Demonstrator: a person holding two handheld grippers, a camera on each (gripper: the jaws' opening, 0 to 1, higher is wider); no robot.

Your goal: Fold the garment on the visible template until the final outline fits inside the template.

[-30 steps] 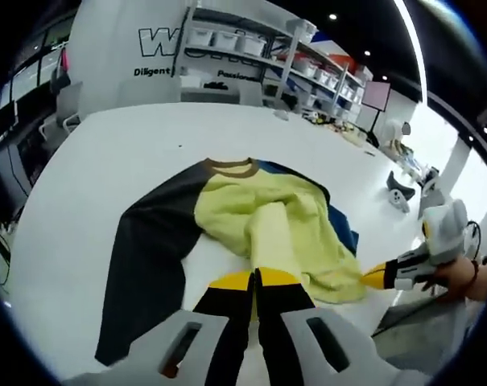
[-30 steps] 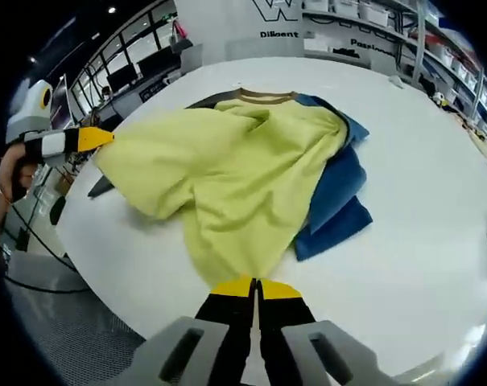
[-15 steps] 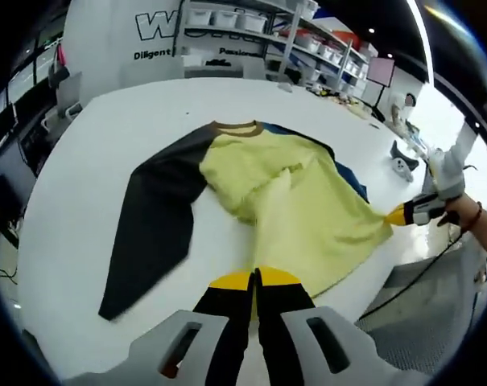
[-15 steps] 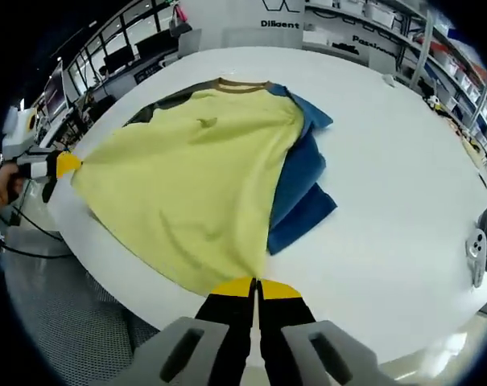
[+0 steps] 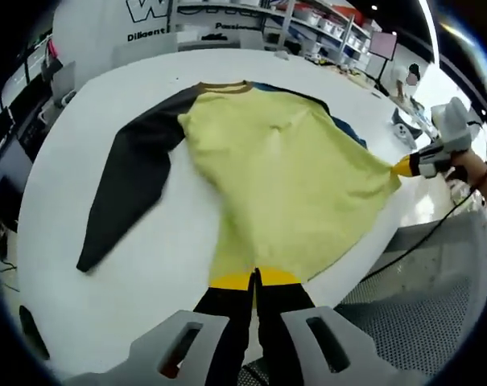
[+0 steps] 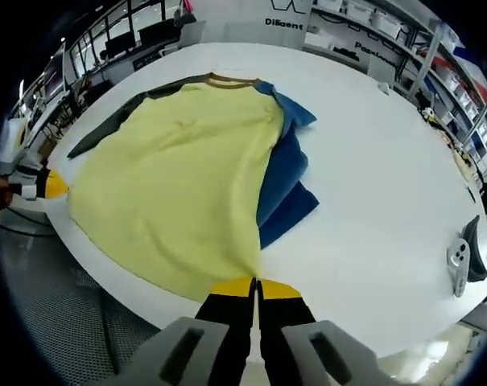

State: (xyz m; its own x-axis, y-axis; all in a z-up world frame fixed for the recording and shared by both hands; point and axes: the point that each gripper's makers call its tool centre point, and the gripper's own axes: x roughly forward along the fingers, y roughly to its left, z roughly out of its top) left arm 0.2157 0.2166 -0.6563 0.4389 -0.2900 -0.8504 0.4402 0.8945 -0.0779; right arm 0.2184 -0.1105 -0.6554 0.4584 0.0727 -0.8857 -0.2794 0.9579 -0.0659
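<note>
A long-sleeved shirt with a yellow-green body (image 5: 283, 169) (image 6: 179, 169) lies spread on the round white table (image 5: 106, 273) (image 6: 388, 193). Its brown collar (image 5: 223, 84) points away from me. The dark sleeve (image 5: 126, 185) stretches out to the left. The blue sleeve (image 6: 287, 181) lies bunched along the right side. My left gripper (image 5: 255, 278) is shut on one bottom corner of the hem at the table's near edge. My right gripper (image 6: 257, 285) is shut on the other corner. Each shows in the other's view, the right gripper (image 5: 406, 166) with a hand and the left gripper (image 6: 51, 185).
A grey-and-white device (image 6: 462, 256) (image 5: 400, 129) sits on the table's right side. Shelves with bins (image 5: 307, 20) and a white wall with lettering stand behind the table. Grey floor (image 5: 412, 322) lies below the near table edge.
The yellow body, bunched and lifted before, is now drawn flat and wide. Both grippers pulled the hem back toward the near table edge and apart.
</note>
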